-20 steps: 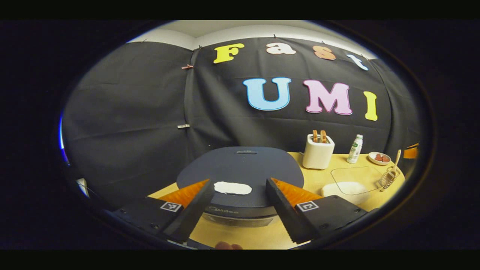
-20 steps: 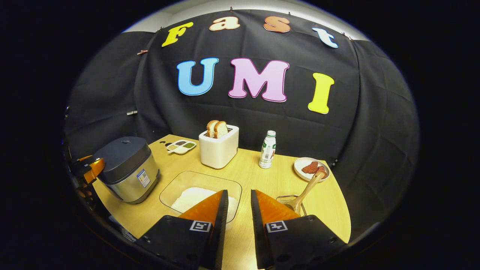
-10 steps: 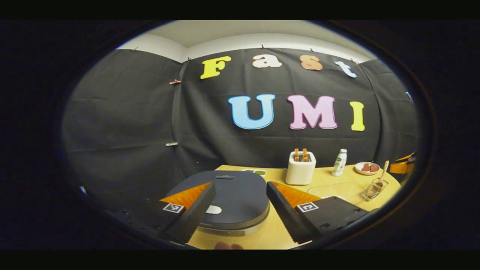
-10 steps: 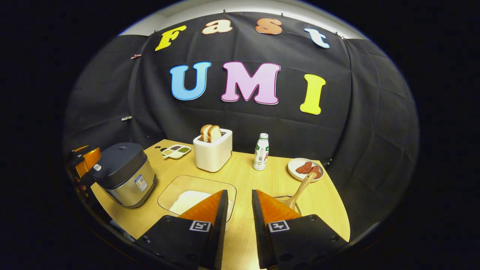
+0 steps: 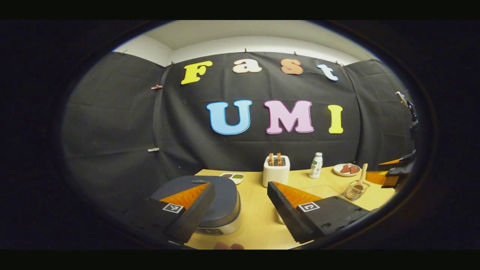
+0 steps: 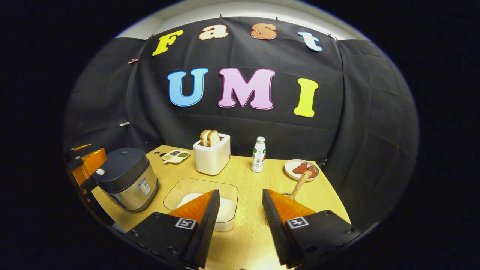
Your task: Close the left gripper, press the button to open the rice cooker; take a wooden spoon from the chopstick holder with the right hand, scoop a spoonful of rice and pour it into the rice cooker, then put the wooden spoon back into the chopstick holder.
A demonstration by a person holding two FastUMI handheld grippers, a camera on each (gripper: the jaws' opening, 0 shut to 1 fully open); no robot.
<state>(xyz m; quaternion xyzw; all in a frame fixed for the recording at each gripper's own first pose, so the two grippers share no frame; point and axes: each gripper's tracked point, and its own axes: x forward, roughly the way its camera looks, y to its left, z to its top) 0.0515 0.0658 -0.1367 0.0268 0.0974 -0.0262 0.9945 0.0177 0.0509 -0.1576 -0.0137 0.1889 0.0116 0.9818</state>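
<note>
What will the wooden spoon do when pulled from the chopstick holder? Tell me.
The wooden spoon looks rigid, so it will probably not flex. Its slim handle leans out of the wire chopstick holder, so it may pivot between the tongs. The holder looks light and might lift or tip with it.

The left gripper (image 5: 240, 195) hangs level over the table, fingers spread wide with nothing between them. The right gripper (image 6: 238, 204) is held low and forward, its fingers also parted and gripping nothing.
</note>
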